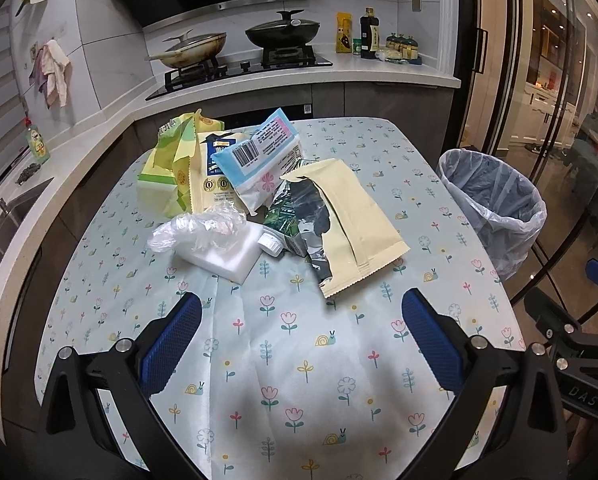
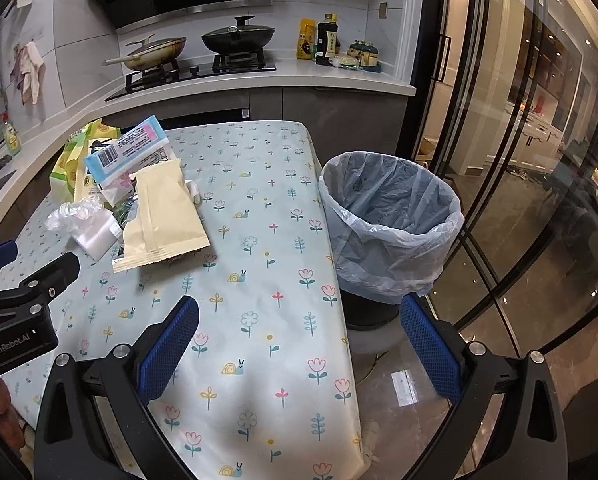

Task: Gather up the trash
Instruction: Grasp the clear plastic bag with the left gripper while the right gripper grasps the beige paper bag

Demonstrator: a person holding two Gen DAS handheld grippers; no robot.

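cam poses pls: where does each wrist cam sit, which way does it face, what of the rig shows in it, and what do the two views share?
Left wrist: low over the near table edge, facing the trash pile, beige pouch central; own open left tool below, right tool at right edge.
Right wrist: over the table's right side, facing the lined bin; own open right tool below, left tool at left edge.
Shared: floral tablecloth, pile, bin, stove.

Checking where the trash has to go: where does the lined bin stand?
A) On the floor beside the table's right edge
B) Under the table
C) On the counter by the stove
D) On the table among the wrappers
A: the lined bin stands on the floor just off the right edge of the table, apart from the pile of wrappers.
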